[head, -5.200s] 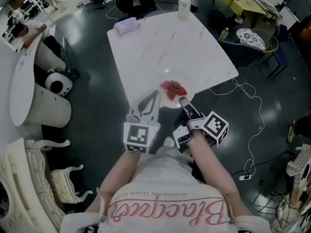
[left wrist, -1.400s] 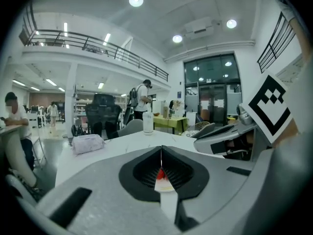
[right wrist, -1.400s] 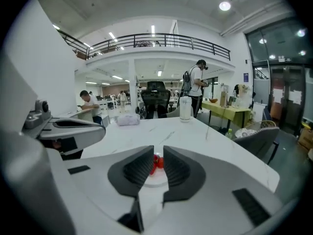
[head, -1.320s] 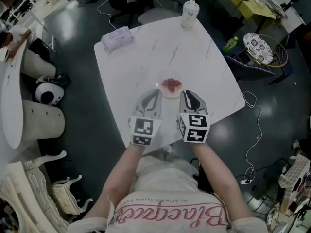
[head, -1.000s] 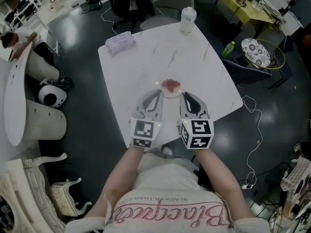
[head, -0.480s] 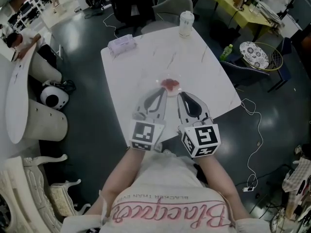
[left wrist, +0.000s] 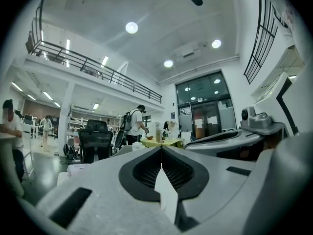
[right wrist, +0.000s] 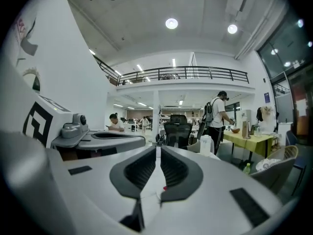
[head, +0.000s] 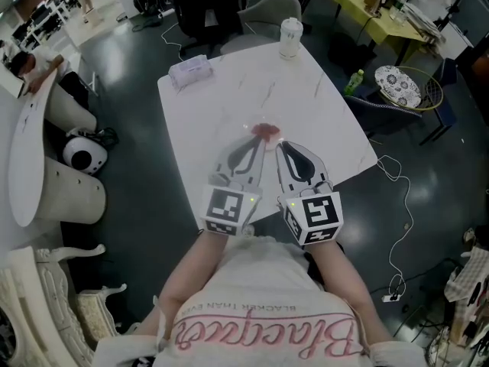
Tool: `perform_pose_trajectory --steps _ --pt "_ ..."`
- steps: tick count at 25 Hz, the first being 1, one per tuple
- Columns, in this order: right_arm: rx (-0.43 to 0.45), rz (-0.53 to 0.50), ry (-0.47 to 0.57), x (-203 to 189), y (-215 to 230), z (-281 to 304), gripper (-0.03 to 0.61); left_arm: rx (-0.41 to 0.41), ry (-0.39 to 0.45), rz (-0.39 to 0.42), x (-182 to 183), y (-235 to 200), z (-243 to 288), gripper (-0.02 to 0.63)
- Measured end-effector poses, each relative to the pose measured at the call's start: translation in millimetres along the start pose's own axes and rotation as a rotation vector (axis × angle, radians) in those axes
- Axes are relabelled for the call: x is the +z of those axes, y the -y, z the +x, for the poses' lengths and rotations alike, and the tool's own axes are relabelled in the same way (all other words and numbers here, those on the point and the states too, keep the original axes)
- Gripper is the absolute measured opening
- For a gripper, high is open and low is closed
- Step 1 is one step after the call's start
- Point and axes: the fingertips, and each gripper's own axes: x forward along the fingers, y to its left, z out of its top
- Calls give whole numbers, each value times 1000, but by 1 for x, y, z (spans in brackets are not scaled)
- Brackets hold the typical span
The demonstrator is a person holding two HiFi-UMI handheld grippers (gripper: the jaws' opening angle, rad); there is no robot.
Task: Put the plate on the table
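The head view is unevenly lit: the dark floor (head: pixel 114 113) swallows light, while the white bench (head: pixel 229 90) at the centre glares almost to blankness – the plate (head: pixel 255 133) on it barely separates from the surface. Shadows there are faint and soft, and the frame bows outward at its edges. Both gripper views are strong fisheye circles with black corners, and the balcony rail (right wrist: pixel 186 72) curves where it should run straight. Round ceiling lights (left wrist: pixel 131 27) flare white overhead. The jaws of the left gripper (left wrist: pixel 161 151) and right gripper (right wrist: pixel 157 151) loom large, grey and soft – out of focus, with dark inner faces – while the bright hall behind is sharper.
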Motion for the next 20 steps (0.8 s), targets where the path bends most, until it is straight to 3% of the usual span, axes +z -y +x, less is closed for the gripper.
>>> perform_pose_trajectory --steps 9,20 --pt "-19 -67 10 4 4 -3 17 -33 1 14 2 7 7 5" --pt "-27 -62 6 1 10 -4 17 -70 -1 7 -1 21 11 5"
